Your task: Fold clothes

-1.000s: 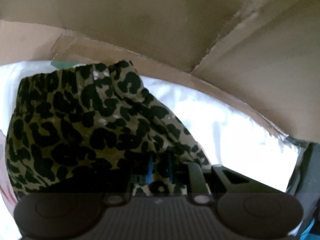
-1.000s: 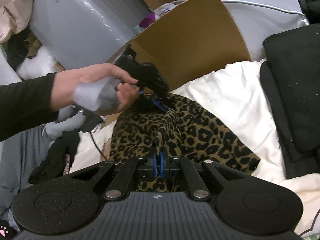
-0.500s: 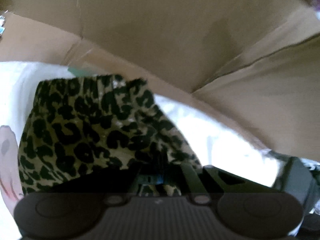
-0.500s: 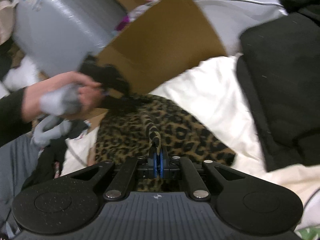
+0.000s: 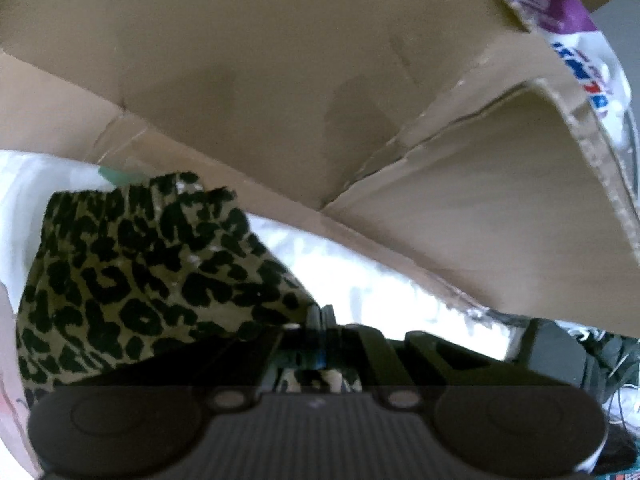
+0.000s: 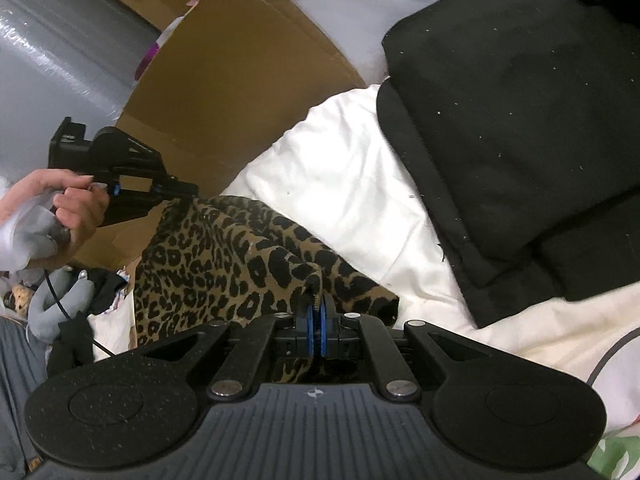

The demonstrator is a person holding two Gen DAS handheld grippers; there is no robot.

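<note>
Leopard-print fabric, a small garment (image 6: 240,256), is lying bunched on a white bed sheet (image 6: 344,184) in the lower centre of the right wrist view, pinched at two points. The right hand-held gripper (image 6: 316,308), at the bottom centre of that frame, is clenching a raised peak of the cloth between its blue pads. The left hand-held gripper (image 6: 182,192), gripped by a person's hand (image 6: 70,204) at the left edge, is clamping down on the garment's far upper edge, close to a leaning cardboard sheet (image 6: 240,80). In the left wrist view the left hand-held gripper (image 5: 322,320) is showing its jaws pressed together, with the print running up to them and under the tool.

A stack of folded black clothing (image 6: 512,120) is resting on the sheet at the right of the frame, well apart from the print.

Judging by these views, a fold is under way, with both pinches narrow and near the edges. The thin cloth could slip out of either clamp if the two are pulled apart too hard, dropping the garment in a heap. The far edge is also sitting close to the cardboard, so a lift toward the upper left could snag or drag the cloth against it and skew the crease.
</note>
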